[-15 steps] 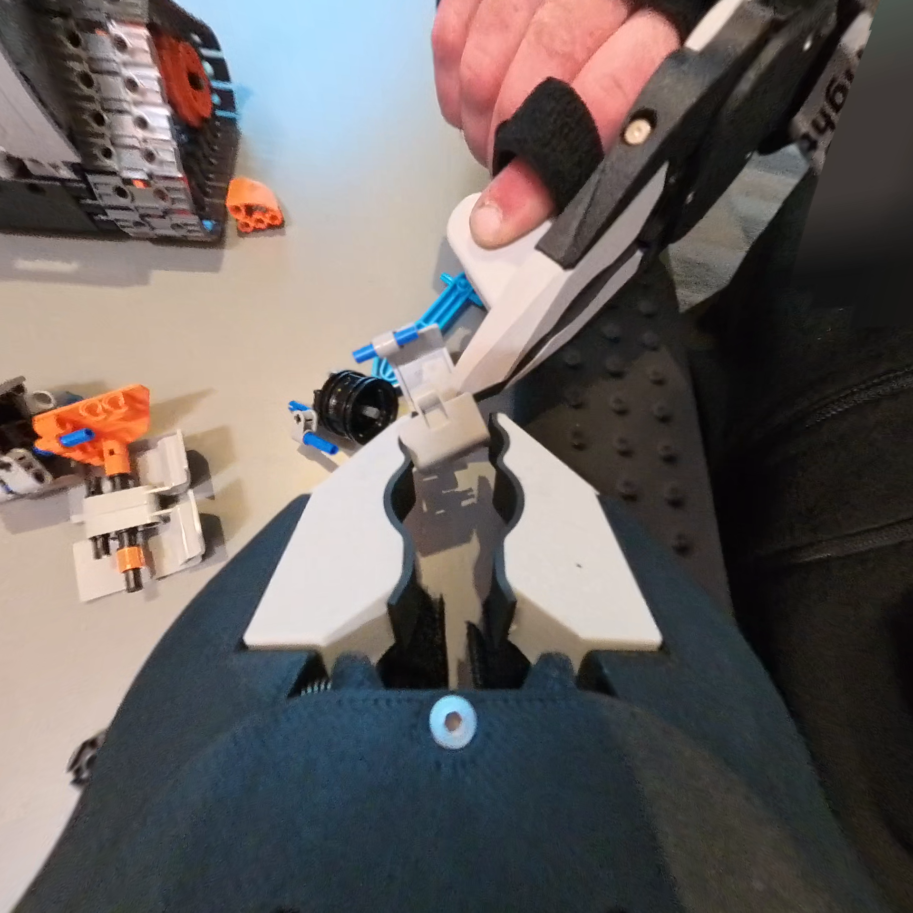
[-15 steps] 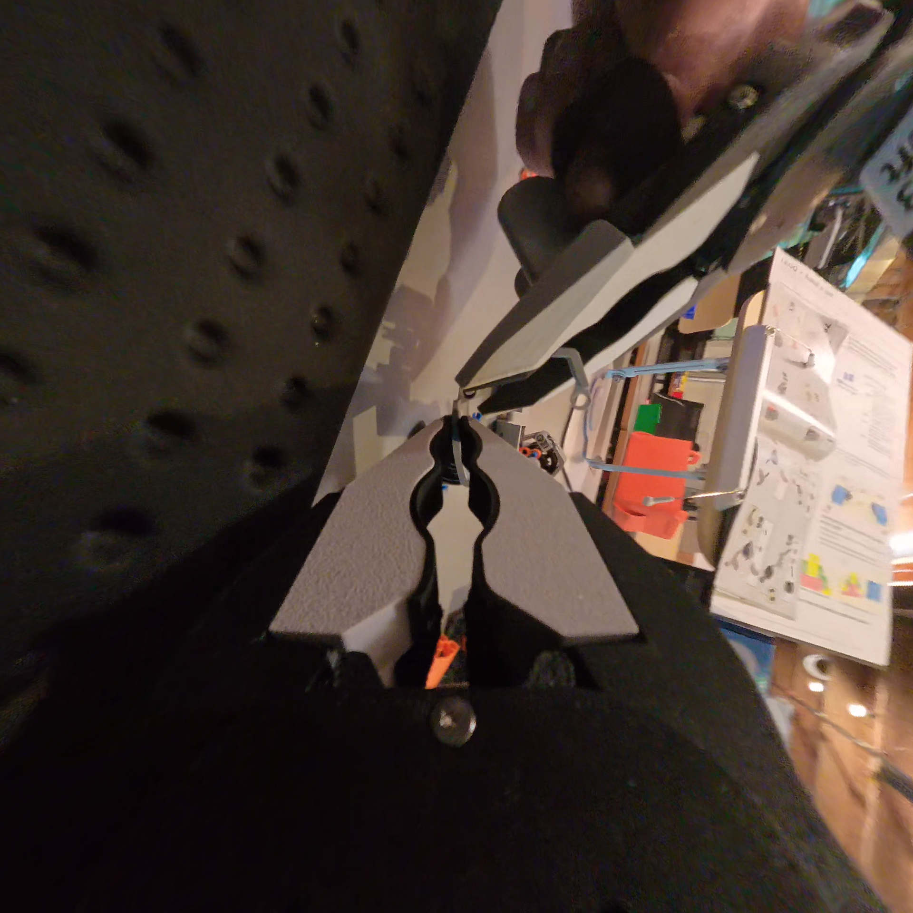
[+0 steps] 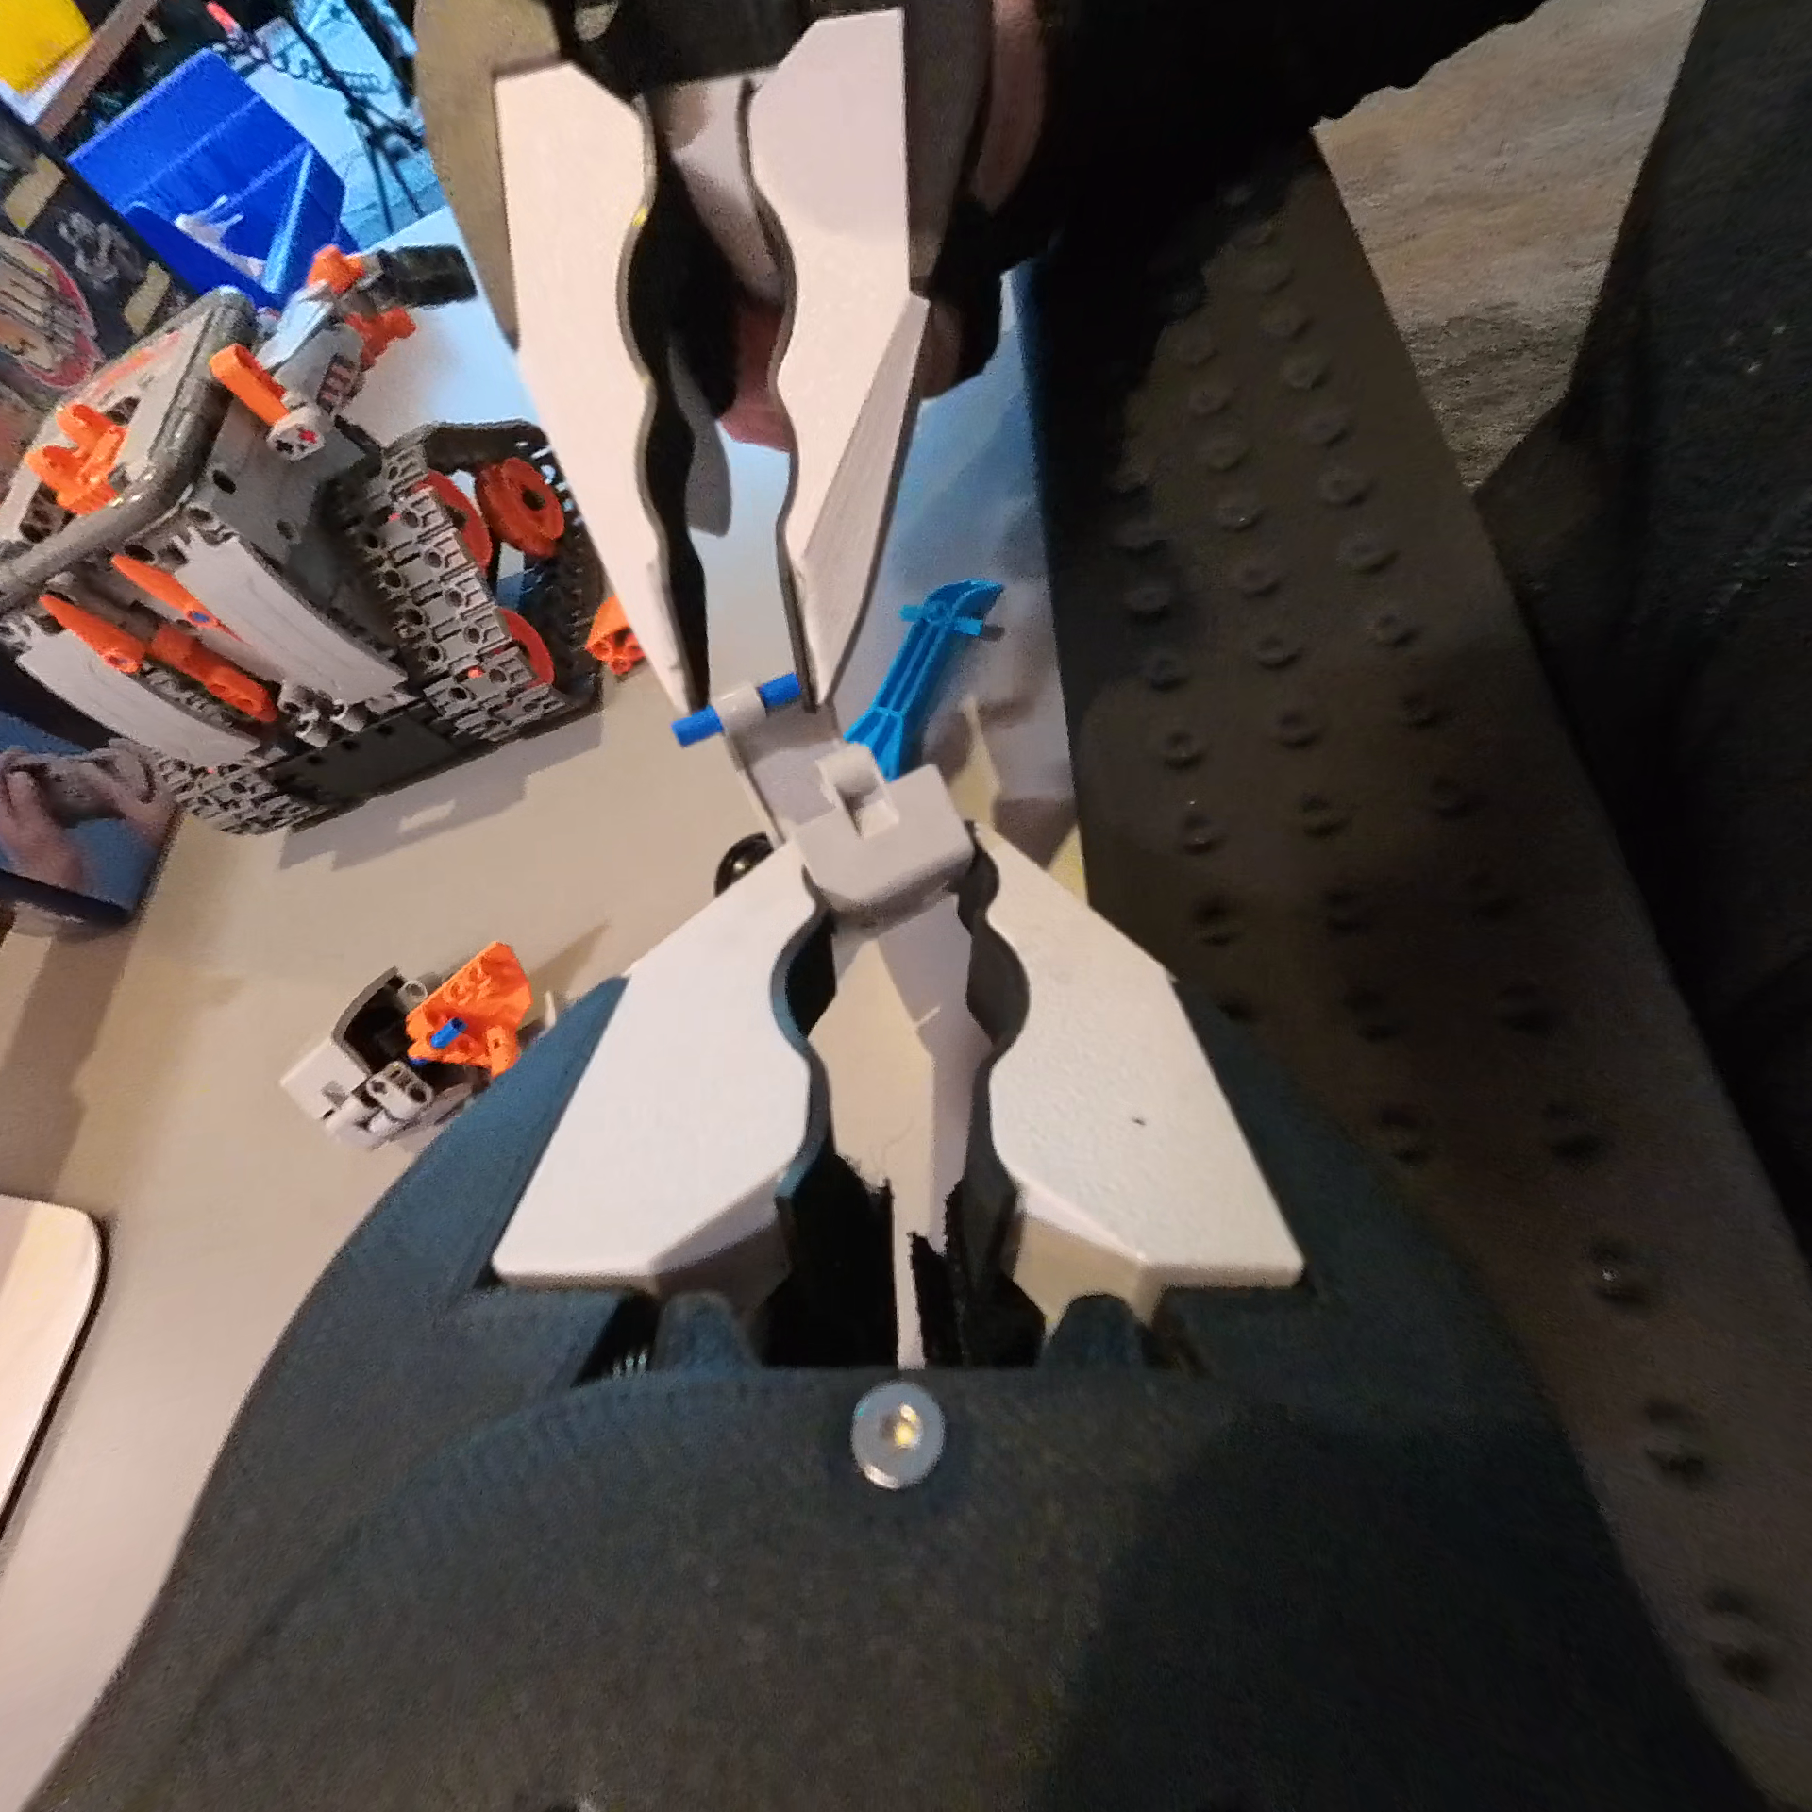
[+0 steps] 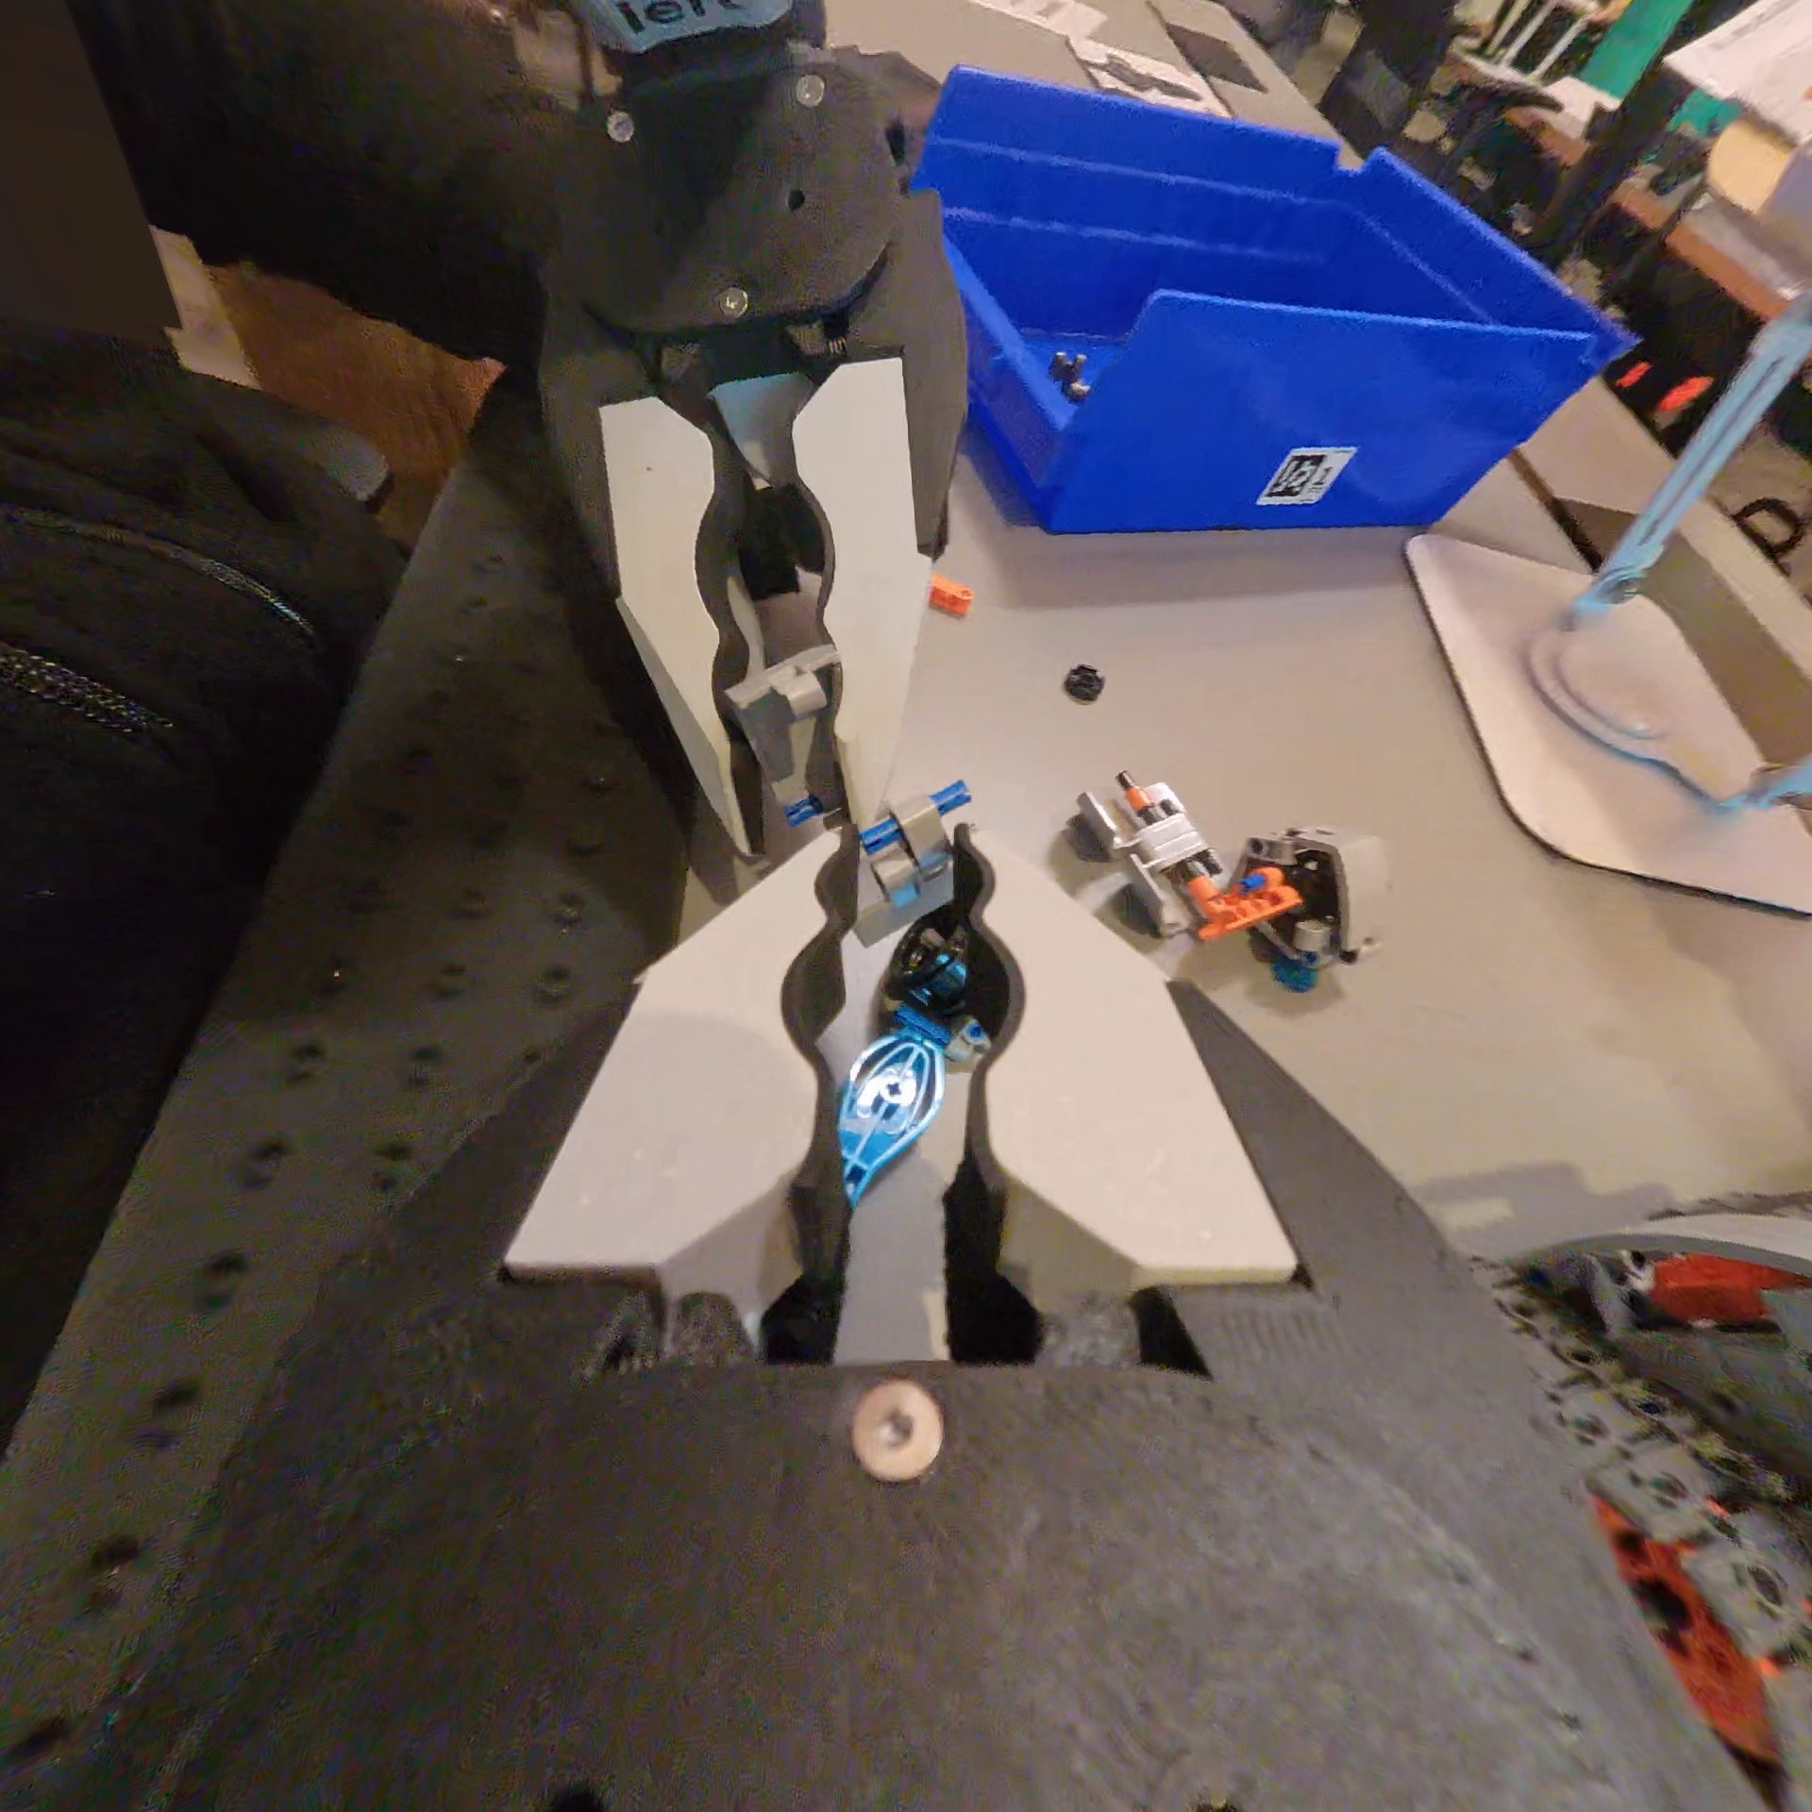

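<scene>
Two claws meet on one small grey hinged part [image 3: 853,814] held above the tabletop [image 3: 294,941]: left claw [image 3: 887,887] clamped on its block end, right claw [image 4: 907,863] pinching the blue-pinned end. It looks light, rigid plastic, likely to swivel at the joint, so flat block faces seem the safest hold.

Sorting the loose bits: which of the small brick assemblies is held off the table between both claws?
The grey hinged piece with the blue pin: left claw and right claw grip its ends. The grey-and-orange assembly lies untouched on the table.

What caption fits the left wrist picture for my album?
Left tongs clamp a grey brick piece while right tongs pinch its blue pin.
</scene>
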A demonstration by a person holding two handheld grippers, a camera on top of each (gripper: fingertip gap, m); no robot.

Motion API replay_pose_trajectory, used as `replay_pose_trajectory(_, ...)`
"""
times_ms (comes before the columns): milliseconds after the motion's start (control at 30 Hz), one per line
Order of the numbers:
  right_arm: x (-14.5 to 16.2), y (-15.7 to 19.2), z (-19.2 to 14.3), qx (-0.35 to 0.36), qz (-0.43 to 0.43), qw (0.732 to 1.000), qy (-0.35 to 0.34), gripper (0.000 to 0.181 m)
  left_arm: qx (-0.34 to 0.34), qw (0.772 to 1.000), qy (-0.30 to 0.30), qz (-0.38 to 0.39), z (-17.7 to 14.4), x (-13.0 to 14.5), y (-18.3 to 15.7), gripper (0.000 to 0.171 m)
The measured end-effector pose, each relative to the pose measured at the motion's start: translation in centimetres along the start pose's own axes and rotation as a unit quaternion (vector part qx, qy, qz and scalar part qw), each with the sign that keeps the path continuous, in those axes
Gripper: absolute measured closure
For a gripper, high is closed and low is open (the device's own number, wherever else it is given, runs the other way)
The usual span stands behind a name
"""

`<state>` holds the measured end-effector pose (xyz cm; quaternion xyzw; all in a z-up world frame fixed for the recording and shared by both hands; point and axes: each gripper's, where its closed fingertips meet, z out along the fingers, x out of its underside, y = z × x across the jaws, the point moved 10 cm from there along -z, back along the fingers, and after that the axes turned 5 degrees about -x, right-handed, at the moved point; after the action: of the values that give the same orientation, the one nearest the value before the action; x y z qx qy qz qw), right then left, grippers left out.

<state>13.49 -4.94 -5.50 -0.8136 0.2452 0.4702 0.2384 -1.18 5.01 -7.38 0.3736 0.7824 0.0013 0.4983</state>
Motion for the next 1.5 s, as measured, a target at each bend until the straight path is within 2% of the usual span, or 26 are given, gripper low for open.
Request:
replay_pose_trajectory(133, 0.2, 0.2, 0.3, -0.013, -0.005, 1.000, 0.011, 0.167, 0.007, 1.000, -0.005, 0.024, 0.0, 0.1, -0.5, 0.152)
replay_pose_trajectory(367, -0.2, 0.7, 0.7, 0.018, -0.038, 0.999, 0.024, 0.168, 0.008, 0.998, 0.002, 0.056, 0.4, -0.1, -1.2, 0.155)
replay_pose_trajectory(400, -0.2, 0.7, 0.9, 0.024, -0.040, 0.998, 0.029, 0.168, 0.015, 0.998, 0.002, 0.062, 0.6, -0.2, -1.5, 0.157)
replay_pose_trajectory(433, -0.2, 0.8, 1.2, 0.028, -0.037, 0.999, 0.029, 0.181, 0.034, 0.997, -0.005, 0.073, 0.8, -0.4, -2.1, 0.170)
replay_pose_trajectory(467, -0.3, 0.9, 1.5, 0.015, -0.027, 0.999, 0.030, 0.181, 0.037, 0.996, -0.001, 0.085, 1.2, -0.7, -2.6, 0.171)
replay_pose_trajectory(567, 0.1, 1.1, 2.0, 0.012, -0.036, 0.998, 0.055, 0.181, 0.031, 0.992, 0.036, 0.117, 2.2, -0.7, -3.1, 0.171)
replay_pose_trajectory(733, 0.0, 0.3, 1.1, -0.008, 0.008, 1.000, 0.018, 0.180, 0.017, 0.994, 0.004, 0.105, 1.4, -1.0, -2.9, 0.171)
replay_pose_trajectory(800, 0.1, 0.5, 1.3, -0.008, -0.001, 1.000, 0.030, 0.181, 0.017, 0.993, 0.010, 0.115, 1.7, -0.9, -3.1, 0.171)
replay_pose_trajectory(833, 0.2, 0.6, 1.5, -0.006, -0.008, 0.999, 0.037, 0.181, 0.018, 0.993, 0.010, 0.118, 1.7, -0.8, -3.2, 0.170)
replay_pose_trajectory(933, 0.3, 0.6, 1.3, 0.003, -0.020, 0.999, 0.041, 0.181, 0.014, 0.994, -0.013, 0.109, 0.8, -1.2, -3.1, 0.143)
replay_pose_trajectory(967, 0.1, 0.6, 1.0, 0.007, -0.025, 0.999, 0.035, 0.181, 0.008, 0.994, -0.027, 0.106, 0.1, -1.3, -2.9, 0.139)
replay_pose_trajectory(1167, 0.1, 1.1, 1.1, 0.016, -0.067, 0.996, 0.061, 0.181, -0.028, 0.993, -0.111, 0.011, -4.1, -1.4, 0.3, 0.141)
replay_pose_trajectory(1267, -0.1, 1.5, 1.5, 0.012, -0.076, 0.995, 0.065, 0.181, -0.079, 0.994, -0.062, 0.051, -2.9, -1.5, 0.6, 0.141)
replay_pose_trajectory(1333, -0.3, 1.7, 1.5, 0.010, -0.080, 0.995, 0.063, 0.181, -0.082, 0.992, -0.026, 0.096, -1.4, -1.4, -0.2, 0.138)
replay_pose_trajectory(1367, -0.3, 1.8, 1.5, 0.007, -0.079, 0.995, 0.060, 0.181, -0.097, 0.988, -0.005, 0.117, -0.8, -1.1, -0.3, 0.142)
replay_pose_trajectory(1433, -0.3, 1.9, 1.4, 0.005, -0.078, 0.995, 0.056, 0.181, -0.093, 0.986, 0.008, 0.140, -0.3, -1.0, -0.5, 0.165)
replay_pose_trajectory(1500, -0.4, 1.8, 1.2, 0.003, -0.075, 0.996, 0.050, 0.181, -0.090, 0.986, 0.007, 0.139, -0.2, -1.1, -0.6, 0.166)
